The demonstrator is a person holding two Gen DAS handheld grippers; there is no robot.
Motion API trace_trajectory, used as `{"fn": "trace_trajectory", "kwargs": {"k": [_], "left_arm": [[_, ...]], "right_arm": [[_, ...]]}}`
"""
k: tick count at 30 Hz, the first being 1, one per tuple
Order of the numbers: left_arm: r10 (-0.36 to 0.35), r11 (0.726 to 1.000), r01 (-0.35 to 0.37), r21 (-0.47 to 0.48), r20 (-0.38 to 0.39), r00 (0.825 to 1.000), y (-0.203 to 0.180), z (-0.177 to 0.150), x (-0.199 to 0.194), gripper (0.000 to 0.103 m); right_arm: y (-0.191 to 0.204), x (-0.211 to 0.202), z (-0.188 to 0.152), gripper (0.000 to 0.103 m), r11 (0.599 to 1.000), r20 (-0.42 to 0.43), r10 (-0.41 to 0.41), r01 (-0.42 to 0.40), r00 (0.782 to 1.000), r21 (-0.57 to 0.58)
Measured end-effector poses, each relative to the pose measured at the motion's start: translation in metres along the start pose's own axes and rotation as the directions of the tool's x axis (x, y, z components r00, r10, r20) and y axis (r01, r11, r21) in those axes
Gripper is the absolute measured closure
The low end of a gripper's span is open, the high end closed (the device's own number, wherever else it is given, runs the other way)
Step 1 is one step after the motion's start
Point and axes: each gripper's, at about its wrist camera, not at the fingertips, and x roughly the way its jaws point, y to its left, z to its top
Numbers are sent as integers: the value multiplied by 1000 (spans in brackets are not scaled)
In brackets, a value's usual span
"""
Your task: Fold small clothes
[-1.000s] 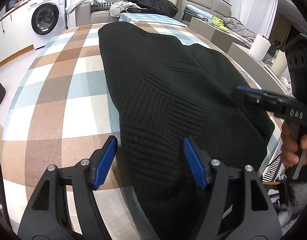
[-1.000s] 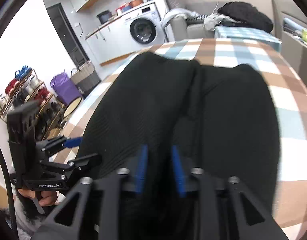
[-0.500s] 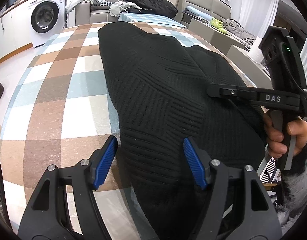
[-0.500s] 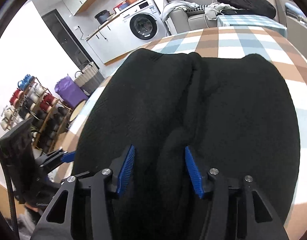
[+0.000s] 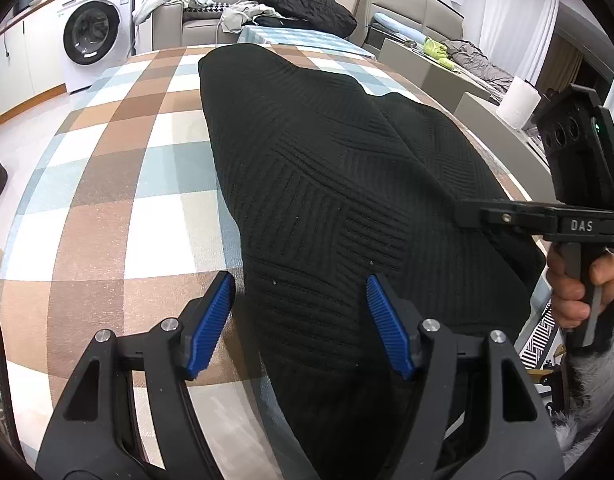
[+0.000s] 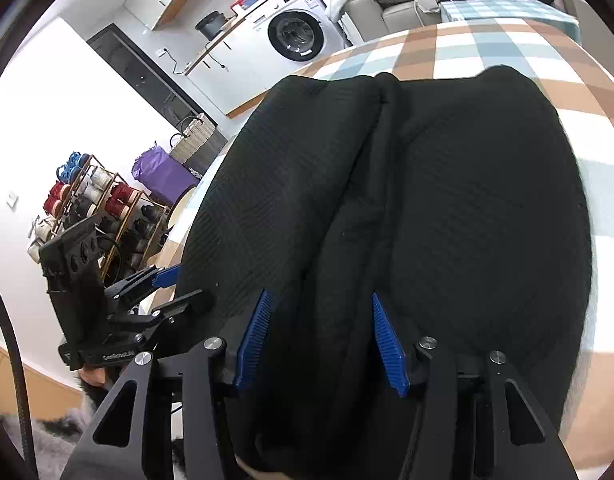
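lying: black knit spread flat on the checked table; a ridge runs along its middle
left claw: jaws wide, over the knit's near left edge; pads clear of the cloth
right claw: jaws parted, straddling the ridge; nothing gripped

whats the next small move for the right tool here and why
Probably lower the right tool a little and close it on the raised fold of the black knit garment. Its blue pads stand apart on either side of that ridge near the garment's near edge without pinching it. The left tool is also open, at the garment's other near corner on the checked tablecloth.
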Motion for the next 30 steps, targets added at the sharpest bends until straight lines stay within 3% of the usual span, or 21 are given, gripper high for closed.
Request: {"fn": "trace_trajectory", "kwargs": {"k": [1,3,4,6,9,13,17,19,21,22,24,27,30], "left_arm": [[-1,1000,1,-2,1,1000,0,0,0,37],[-1,1000,1,-5,4,1000,1,1,-1,37],[0,1000,0,-6,6,1000,1,1,-2,37],[-2,1000,2,-10,13,1000,1,2,-4,37],[-12,1000,13,-25,34,999,2,4,-13,37],[-37,998,40,-43,80,996,4,12,-36,37],[-25,999,28,-32,95,995,1,15,-42,33],[-20,999,23,-33,71,997,-1,15,-34,33],[-17,999,18,-28,40,999,-5,13,-23,33],[-12,1000,12,-19,23,1000,-8,11,-17,33],[-14,1000,14,-6,6,1000,-14,8,-12,33],[-23,1000,23,12,-5,1000,-22,4,-9,33],[-19,997,21,73,-20,1000,-38,-4,-7,33]], "right_arm": [[2,4,2,51,1000,5,-2,2,1000,-14],[8,13,7,67,999,12,-37,38,999,-36],[9,17,9,70,998,19,-39,40,999,-43],[13,20,11,89,997,37,-39,42,999,-61],[33,9,8,94,988,112,-52,68,992,-142],[60,-38,6,95,971,269,-53,112,962,-212],[50,-63,-3,95,958,322,-167,231,932,-171],[22,-51,-8,94,955,257,-247,279,934,-99],[-8,-33,-11,93,962,150,-264,271,953,-31],[-17,-29,-13,91,967,135,-252,255,958,-3],[-27,-31,-14,77,976,117,-220,217,969,37],[-31,-42,-18,68,983,129,-184,180,974,38],[-32,-41,-25,65,990,87,-133,128,987,56]]}}
